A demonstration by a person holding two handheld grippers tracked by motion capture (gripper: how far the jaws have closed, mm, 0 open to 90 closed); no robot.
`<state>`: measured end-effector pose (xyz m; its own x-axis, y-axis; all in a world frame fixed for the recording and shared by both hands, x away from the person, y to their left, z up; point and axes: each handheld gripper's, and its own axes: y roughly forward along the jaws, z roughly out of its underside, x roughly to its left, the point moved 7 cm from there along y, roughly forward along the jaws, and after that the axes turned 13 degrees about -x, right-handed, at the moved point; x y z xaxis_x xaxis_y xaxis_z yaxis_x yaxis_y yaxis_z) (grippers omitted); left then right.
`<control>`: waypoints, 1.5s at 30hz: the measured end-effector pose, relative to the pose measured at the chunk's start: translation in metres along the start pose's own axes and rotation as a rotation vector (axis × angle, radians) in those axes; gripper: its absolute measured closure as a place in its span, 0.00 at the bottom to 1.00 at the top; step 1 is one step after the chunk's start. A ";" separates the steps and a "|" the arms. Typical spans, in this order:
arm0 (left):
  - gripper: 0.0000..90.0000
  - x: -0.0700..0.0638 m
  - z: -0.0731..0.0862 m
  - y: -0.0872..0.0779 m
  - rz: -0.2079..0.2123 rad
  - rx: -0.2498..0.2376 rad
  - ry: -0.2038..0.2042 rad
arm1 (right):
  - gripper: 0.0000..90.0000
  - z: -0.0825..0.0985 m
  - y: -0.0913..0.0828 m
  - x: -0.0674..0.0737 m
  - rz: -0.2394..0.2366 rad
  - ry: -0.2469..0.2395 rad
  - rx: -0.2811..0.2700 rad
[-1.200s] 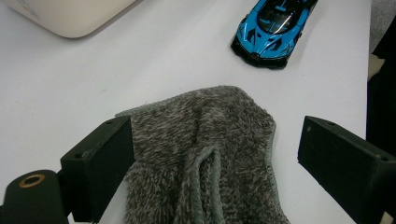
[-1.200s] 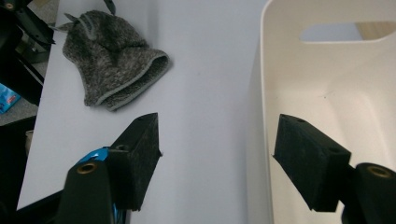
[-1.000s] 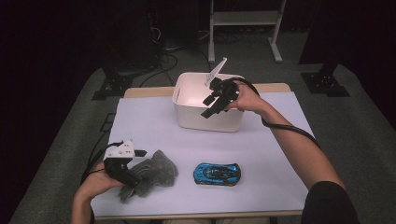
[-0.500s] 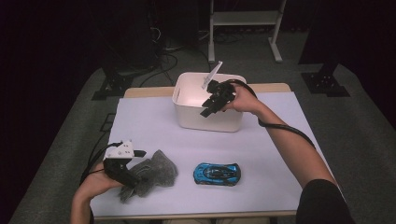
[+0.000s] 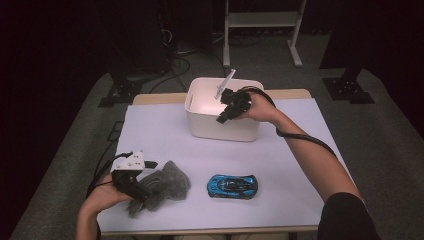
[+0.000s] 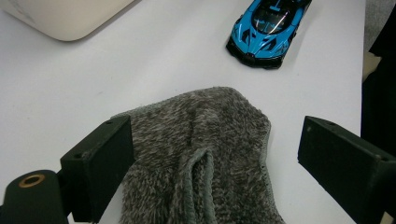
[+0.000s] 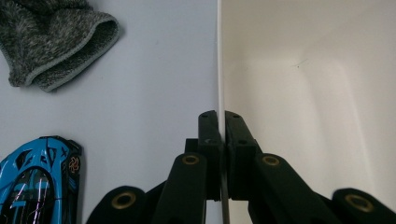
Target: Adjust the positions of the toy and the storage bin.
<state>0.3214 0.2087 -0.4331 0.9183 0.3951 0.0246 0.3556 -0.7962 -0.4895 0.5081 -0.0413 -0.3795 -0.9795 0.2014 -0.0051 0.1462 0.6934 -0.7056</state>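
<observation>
White table [image 5: 300,165], right gripper [image 5: 223,116] clamping bin [image 5: 200,115] wall, left gripper [image 5: 146,189] released over cloth [image 5: 167,182]

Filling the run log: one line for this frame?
left tool: open over grey cloth | right tool: shut on white bin wall | blue car: on table

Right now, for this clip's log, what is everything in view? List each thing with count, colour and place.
Bin: one, white, far middle of the table, near wall pinched by the right gripper.
Toy car: one, blue and black, near middle.
Cloth: one, grey, fuzzy, near left, between the open left jaws.
Table: one, white top.
Metal stand: one, pale, on the floor behind the table.
Left hand-held gripper: black, open, over the cloth.
Right hand-held gripper: black, shut on the bin's wall.
</observation>
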 end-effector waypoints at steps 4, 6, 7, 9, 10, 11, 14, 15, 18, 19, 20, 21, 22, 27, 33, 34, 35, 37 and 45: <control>0.11 -0.001 0.000 0.000 0.007 -0.007 -0.002 | 0.95 0.001 -0.001 0.003 -0.001 -0.013 0.009; 0.11 -0.002 -0.001 0.000 0.012 -0.006 0.003 | 0.95 0.002 -0.002 0.006 -0.010 -0.016 0.014; 0.11 -0.002 -0.002 0.000 0.014 -0.009 0.004 | 0.95 0.002 -0.003 0.008 -0.014 -0.011 0.016; 0.11 -0.003 -0.003 0.001 0.016 -0.012 0.005 | 0.94 0.004 -0.004 0.012 -0.020 -0.012 0.020; 0.11 -0.003 -0.003 0.001 0.017 -0.009 0.007 | 0.94 0.004 -0.005 0.013 -0.024 -0.009 0.016; 0.11 -0.003 -0.003 0.001 0.018 -0.007 0.010 | 0.94 0.005 -0.006 0.015 -0.029 -0.006 0.018; 0.11 -0.004 -0.003 0.002 0.019 -0.005 0.009 | 0.93 0.008 -0.009 0.021 -0.037 0.003 0.017; 0.11 -0.004 -0.003 0.002 0.020 -0.004 0.010 | 0.93 0.009 -0.010 0.023 -0.040 0.007 0.020; 0.11 -0.004 -0.003 0.002 0.021 -0.002 0.011 | 0.93 0.012 -0.012 0.031 -0.046 0.008 0.021; 0.11 -0.004 -0.002 0.002 0.023 -0.002 0.011 | 0.93 0.013 -0.013 0.033 -0.047 0.010 0.021; 0.11 -0.005 -0.002 0.002 0.026 -0.002 0.009 | 0.93 0.014 -0.014 0.035 -0.048 0.009 0.022; 0.11 -0.005 -0.002 0.003 0.027 -0.003 0.009 | 0.93 0.015 -0.016 0.037 -0.047 0.017 0.024; 0.11 -0.005 -0.002 0.003 0.028 -0.004 0.009 | 0.93 0.016 -0.017 0.040 -0.049 0.024 0.025; 0.11 -0.007 -0.003 0.005 0.036 -0.001 0.015 | 0.93 0.022 -0.024 0.052 -0.054 0.033 0.033; 0.11 -0.007 -0.004 0.006 0.037 -0.003 0.019 | 0.93 0.030 -0.031 0.068 -0.054 0.058 0.031; 0.11 -0.007 -0.004 0.006 0.039 -0.001 0.022 | 0.93 0.031 -0.032 0.071 -0.052 0.050 0.028; 0.11 -0.008 -0.004 0.006 0.042 -0.001 0.022 | 0.93 0.032 -0.033 0.073 -0.050 0.051 0.031; 0.11 -0.008 -0.004 0.006 0.043 0.001 0.024 | 0.93 0.033 -0.034 0.078 -0.044 0.055 0.032; 0.11 -0.009 -0.006 0.007 0.047 -0.001 0.030 | 0.93 0.038 -0.038 0.092 -0.046 0.063 0.031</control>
<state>0.3166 0.1970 -0.4319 0.9387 0.3435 0.0279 0.3123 -0.8137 -0.4902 0.4070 -0.0754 -0.3796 -0.9744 0.2131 0.0716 0.0956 0.6811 -0.7259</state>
